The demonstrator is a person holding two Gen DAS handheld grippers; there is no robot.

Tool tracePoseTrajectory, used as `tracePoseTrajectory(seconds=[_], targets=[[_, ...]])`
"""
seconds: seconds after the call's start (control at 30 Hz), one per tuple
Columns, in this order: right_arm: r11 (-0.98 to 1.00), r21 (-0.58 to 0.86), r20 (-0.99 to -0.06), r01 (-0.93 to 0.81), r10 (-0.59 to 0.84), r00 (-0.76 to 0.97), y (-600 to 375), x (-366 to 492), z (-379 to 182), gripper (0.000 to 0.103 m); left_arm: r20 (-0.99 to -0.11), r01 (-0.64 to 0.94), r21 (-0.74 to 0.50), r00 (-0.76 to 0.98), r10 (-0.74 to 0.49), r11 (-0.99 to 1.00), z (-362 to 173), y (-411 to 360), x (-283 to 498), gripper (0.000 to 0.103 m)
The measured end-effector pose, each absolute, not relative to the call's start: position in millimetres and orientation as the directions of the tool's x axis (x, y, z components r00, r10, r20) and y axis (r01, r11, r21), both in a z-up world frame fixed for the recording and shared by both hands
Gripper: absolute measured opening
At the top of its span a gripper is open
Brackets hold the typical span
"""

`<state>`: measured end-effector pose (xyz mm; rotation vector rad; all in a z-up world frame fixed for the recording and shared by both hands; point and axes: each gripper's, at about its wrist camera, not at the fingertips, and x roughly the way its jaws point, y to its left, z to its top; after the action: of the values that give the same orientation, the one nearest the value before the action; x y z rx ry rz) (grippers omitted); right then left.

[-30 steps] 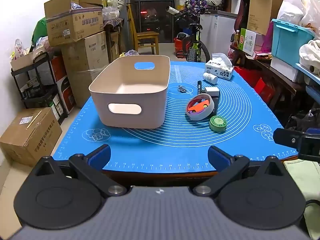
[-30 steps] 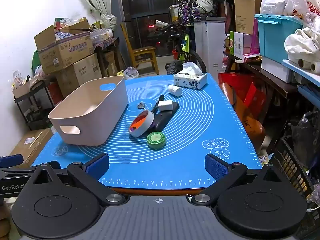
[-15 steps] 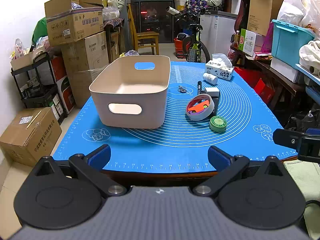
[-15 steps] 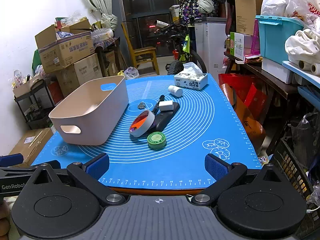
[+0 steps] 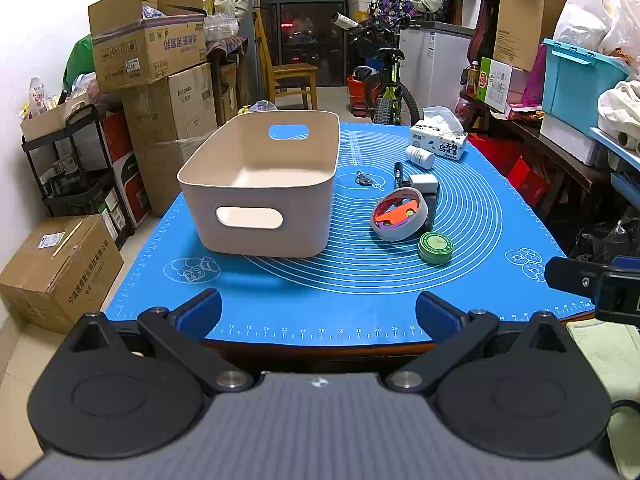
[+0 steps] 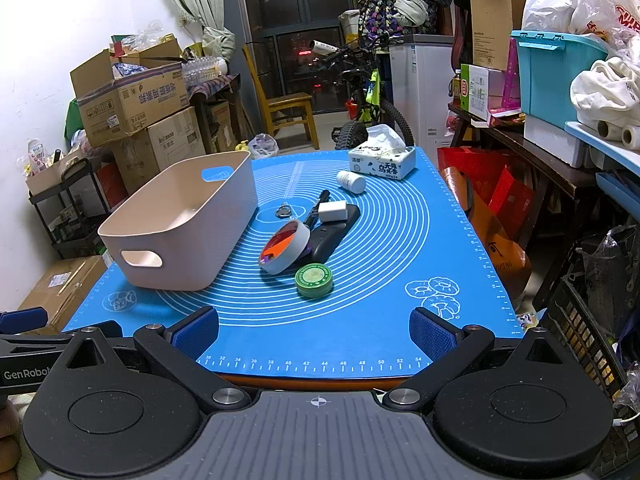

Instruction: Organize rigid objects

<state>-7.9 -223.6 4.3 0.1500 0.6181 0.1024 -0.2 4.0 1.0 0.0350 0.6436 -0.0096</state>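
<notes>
An empty beige bin (image 5: 260, 184) (image 6: 180, 220) stands on the left of the blue mat (image 5: 360, 304) (image 6: 380, 280). To its right lie a tape roll (image 5: 398, 214) (image 6: 285, 246), a green round tin (image 5: 436, 246) (image 6: 314, 279), a black case (image 6: 334, 232), a white block (image 6: 333, 210), a black pen (image 6: 318, 206), a key ring (image 5: 363, 179) (image 6: 283, 211) and a white pill bottle (image 5: 419, 156) (image 6: 351, 181). My left gripper (image 5: 318, 314) and right gripper (image 6: 314, 330) are both open and empty at the mat's near edge.
A tissue box (image 5: 438, 142) (image 6: 382, 162) sits at the mat's far right. Cardboard boxes (image 5: 148, 52) stack on the left, shelves with a teal crate (image 6: 556, 72) on the right, and a chair (image 5: 290, 76) and bicycle (image 5: 384, 88) stand behind the table.
</notes>
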Motion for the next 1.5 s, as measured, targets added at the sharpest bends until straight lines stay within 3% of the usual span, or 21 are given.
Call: tracePoseTrajectory(seconds=[1.5], targets=[[0.984,0.169,-0.569,-0.051,0.140,0.811,-223.5,-7.6,4.0,0.101,-0.603,0.021,0.031,0.798,0.002,0.999,-1.4,-2.4,-1.0,0.102]])
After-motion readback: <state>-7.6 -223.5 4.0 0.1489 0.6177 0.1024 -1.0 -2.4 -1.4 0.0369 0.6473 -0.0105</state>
